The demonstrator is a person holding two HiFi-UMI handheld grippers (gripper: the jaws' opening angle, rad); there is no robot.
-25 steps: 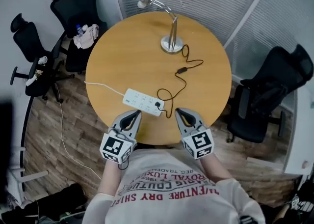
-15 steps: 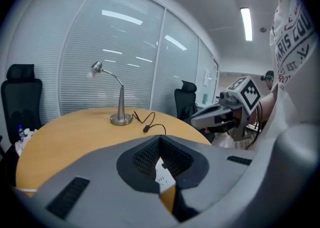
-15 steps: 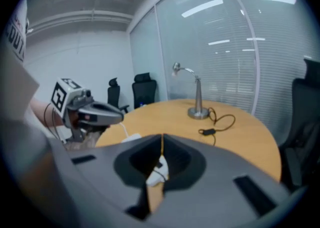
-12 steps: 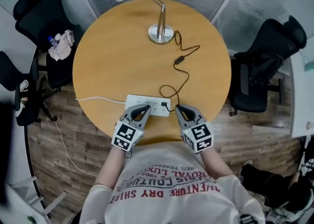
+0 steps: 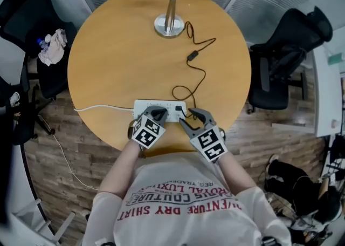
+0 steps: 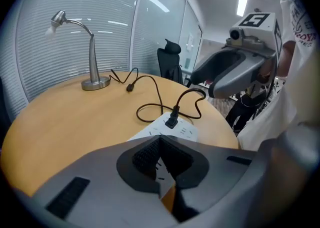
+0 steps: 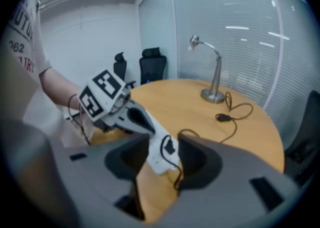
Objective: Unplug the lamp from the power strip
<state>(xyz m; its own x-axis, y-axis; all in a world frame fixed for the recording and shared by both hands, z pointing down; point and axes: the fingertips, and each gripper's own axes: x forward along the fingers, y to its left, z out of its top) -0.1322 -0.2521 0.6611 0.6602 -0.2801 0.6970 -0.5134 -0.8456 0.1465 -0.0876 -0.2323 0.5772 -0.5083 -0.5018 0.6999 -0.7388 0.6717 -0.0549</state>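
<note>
Two grippers meet at the near edge of the round table (image 5: 108,67), over the white power strip (image 5: 171,105), where the black plug (image 5: 178,111) of the lamp (image 5: 170,22) sits in the end socket. Our left gripper (image 5: 157,112) has its jaws pressed together, seemingly resting on the strip. Our right gripper (image 5: 191,117) is opening, its jaws wide on either side of the plug, not touching it.

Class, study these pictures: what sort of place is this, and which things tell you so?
Probably an office meeting room: a round wooden table, black swivel office chairs beside it, and full-height slatted blinds.
</note>
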